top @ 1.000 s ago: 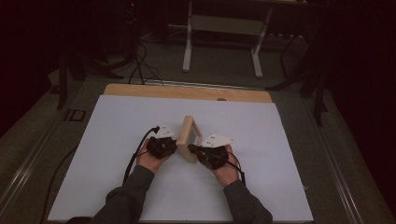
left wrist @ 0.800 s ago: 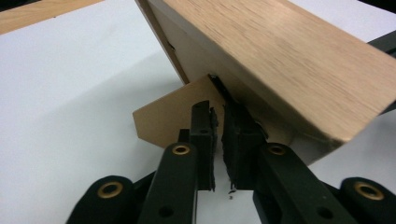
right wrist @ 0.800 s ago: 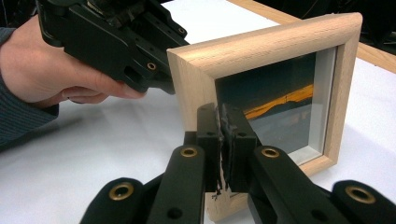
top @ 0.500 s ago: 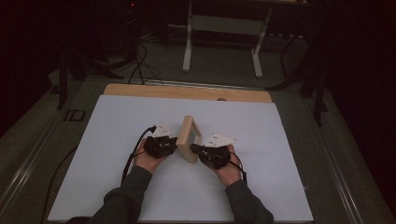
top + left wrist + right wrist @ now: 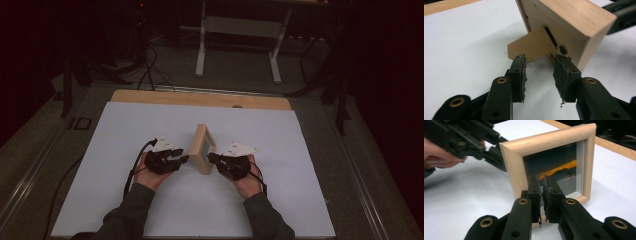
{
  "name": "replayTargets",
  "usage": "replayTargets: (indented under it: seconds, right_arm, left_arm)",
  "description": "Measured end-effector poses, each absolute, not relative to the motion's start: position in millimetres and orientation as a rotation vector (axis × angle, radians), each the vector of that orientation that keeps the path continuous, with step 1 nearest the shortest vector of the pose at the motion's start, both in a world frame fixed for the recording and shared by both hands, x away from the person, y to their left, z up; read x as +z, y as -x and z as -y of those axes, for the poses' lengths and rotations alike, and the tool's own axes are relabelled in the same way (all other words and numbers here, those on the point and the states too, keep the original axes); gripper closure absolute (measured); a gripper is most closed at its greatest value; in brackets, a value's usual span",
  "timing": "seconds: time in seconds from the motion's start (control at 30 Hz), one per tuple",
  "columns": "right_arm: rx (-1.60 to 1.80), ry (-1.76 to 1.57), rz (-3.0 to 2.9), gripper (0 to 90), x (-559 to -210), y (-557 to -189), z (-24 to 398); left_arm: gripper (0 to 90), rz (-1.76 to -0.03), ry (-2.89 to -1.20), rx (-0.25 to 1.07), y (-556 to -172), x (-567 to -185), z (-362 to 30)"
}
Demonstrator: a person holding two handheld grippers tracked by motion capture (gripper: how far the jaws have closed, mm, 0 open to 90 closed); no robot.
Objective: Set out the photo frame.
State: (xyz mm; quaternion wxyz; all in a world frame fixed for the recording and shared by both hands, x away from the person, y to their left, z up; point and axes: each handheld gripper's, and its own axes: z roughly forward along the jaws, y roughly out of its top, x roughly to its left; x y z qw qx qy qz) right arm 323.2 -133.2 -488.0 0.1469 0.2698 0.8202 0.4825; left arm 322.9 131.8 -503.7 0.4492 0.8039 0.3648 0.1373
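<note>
A light wooden picture frame (image 5: 201, 148) stands upright on the white sheet between my two grippers. My left gripper (image 5: 183, 159) sits just left of it, at its back. In the left gripper view its jaws (image 5: 539, 63) stand open and have just been opening. Nothing is between the pads. The frame's brown stand flap (image 5: 531, 47) juts out just beyond the tips. My right gripper (image 5: 212, 157) is at the frame's glass side. Its jaws (image 5: 541, 180) are almost together with only a slit between them, after easing apart slightly. They hold nothing, and the tips are right at the glass (image 5: 559, 170).
A white sheet (image 5: 125, 130) covers the table, with a bare wooden strip (image 5: 200, 98) along the far edge. Behind the table on the dark floor are a metal stand (image 5: 240, 45) and loose cables (image 5: 150, 70). My forearms come in from the near edge.
The left gripper has drawn back a little to the left, away from the frame's back. The frame and the right gripper stay where they were.
</note>
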Motion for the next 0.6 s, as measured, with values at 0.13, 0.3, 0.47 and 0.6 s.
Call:
replayTargets:
  seconds: [0.13, 0.3, 0.47, 0.6]
  right_arm:
    - [1.387, -0.794, -2.348, 82.5, -487.7, -324.7, 138.3]
    - [1.385, -0.805, -2.345, 81.4, -487.7, -325.1, 141.0]
    - [1.384, -0.812, -2.344, 80.2, -488.9, -326.2, 142.2]
    - [1.376, -0.824, -2.346, 77.9, -490.3, -327.6, 142.8]
  left_arm:
    - [54.6, -0.904, -1.991, 0.322, -316.5, -504.0, -135.2]
    - [49.1, -0.885, -1.987, 0.289, -310.3, -501.8, -135.0]
    - [42.0, -0.868, -1.990, 0.291, -306.1, -498.8, -128.4]
    - [34.8, -0.882, -1.965, 0.302, -307.2, -494.4, -122.4]
